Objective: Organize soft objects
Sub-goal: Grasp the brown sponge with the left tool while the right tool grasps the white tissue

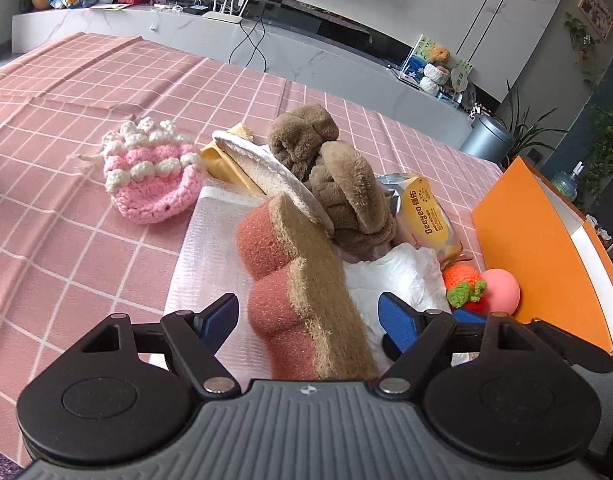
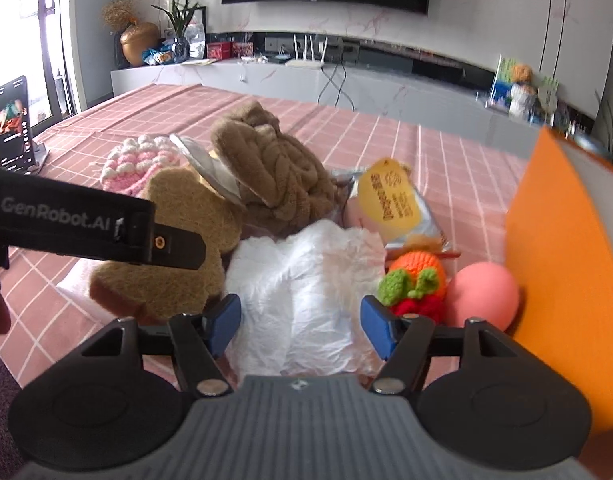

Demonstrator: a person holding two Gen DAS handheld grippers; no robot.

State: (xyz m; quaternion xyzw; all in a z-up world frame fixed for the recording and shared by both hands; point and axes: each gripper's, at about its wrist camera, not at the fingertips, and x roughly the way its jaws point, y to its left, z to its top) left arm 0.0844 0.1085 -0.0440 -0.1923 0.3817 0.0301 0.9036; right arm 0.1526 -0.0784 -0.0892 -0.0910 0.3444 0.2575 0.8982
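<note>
A pile of soft things lies on the pink checked tablecloth [image 1: 66,128]. My left gripper [image 1: 308,322] is open, its jaws on either side of a red-and-tan sponge [image 1: 302,280] that stands on edge on a silvery padded bag [image 1: 210,248]. My right gripper [image 2: 300,326] is open around a crumpled white cloth [image 2: 306,276]. Behind are a brown plush [image 1: 330,176] [image 2: 274,172], a pink-and-white crochet pouch [image 1: 150,176] [image 2: 134,160], an orange crochet fruit [image 2: 416,276] and a pink ball [image 2: 482,294].
An orange box [image 1: 538,240] [image 2: 562,280] stands at the right, against the ball. A yellow snack packet [image 1: 426,208] [image 2: 390,200] lies behind the cloth. The left gripper's body [image 2: 78,220] crosses the right wrist view. A phone on a stand [image 2: 14,124] stands far left.
</note>
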